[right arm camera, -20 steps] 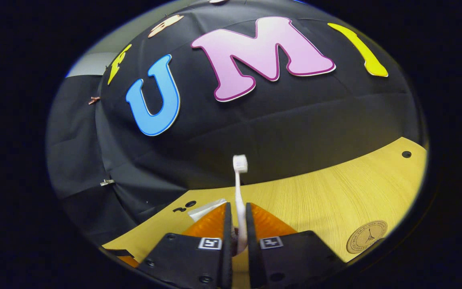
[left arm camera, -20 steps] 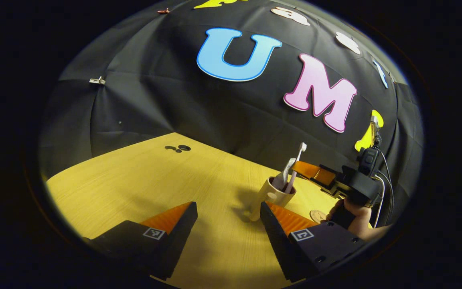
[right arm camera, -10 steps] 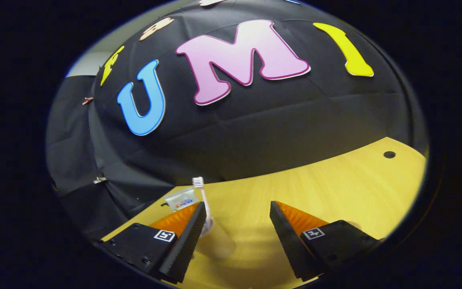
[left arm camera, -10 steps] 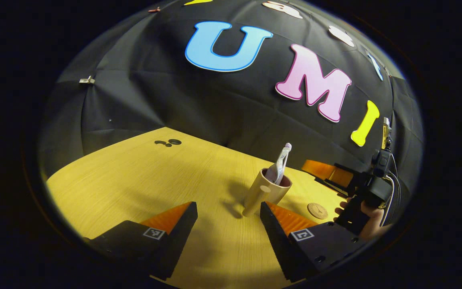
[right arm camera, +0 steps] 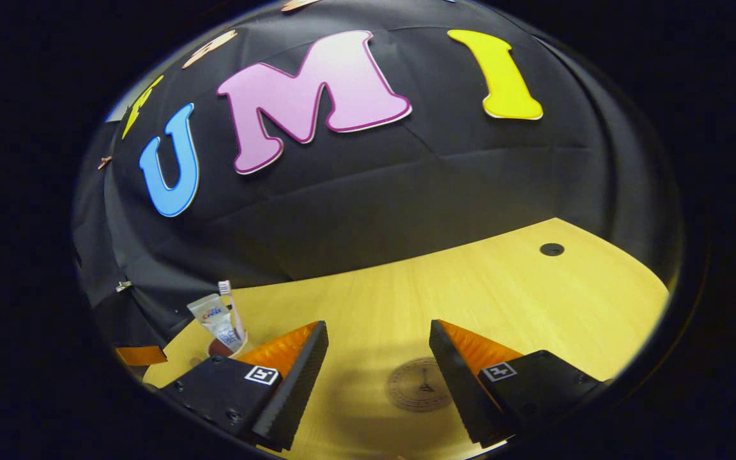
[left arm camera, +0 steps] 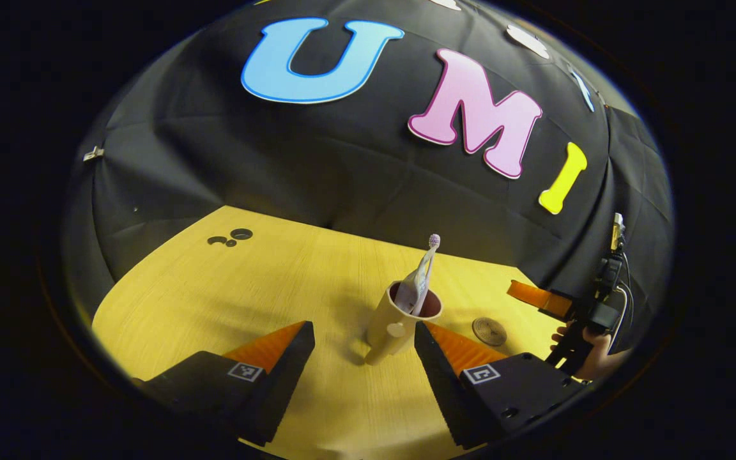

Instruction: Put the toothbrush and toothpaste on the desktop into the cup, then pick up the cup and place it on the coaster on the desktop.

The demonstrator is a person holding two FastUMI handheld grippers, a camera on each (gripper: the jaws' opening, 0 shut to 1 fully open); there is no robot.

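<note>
— Two grippers are working over a wooden desktop (left arm camera: 266,300) in the booth. Where are the task's things sitting?

— Both the toothbrush (left arm camera: 429,265) and the toothpaste (left arm camera: 411,289) are standing in the cup (left arm camera: 397,322), leaning against its rim with the brush head rising highest. The cup is resting upright on the desktop, just ahead of the left gripper (left arm camera: 361,348) and nearer its right-hand finger than the other. In the right gripper view the same cup (right arm camera: 227,345) is peeking out at the lower left, partly hidden behind a finger, with the toothpaste (right arm camera: 218,319) and toothbrush (right arm camera: 232,313) poking up out of it.

— And the coaster?

— It is lying flat on the desktop, a dark round disc (left arm camera: 489,331) a little to the right of the cup and apart from it. The right gripper (right arm camera: 377,361) is hanging over it, so the coaster (right arm camera: 420,385) is showing between its two fingers, in shadow.

— How are the jaws standing?

— Both pairs are spread wide and holding nothing. The left gripper's fingers are flanking bare wood, the cup's base lying just ahead of the gap. Farther off in the left gripper view, the right gripper (left arm camera: 537,297) is appearing at the desk's right edge, a hand (left arm camera: 588,358) wrapped around its handle; whether that hand is touching the desktop is hard to tell at that edge.

— Anything else on the desk?

— Some small dark holes (left arm camera: 230,237) are showing at the far left corner.
</note>
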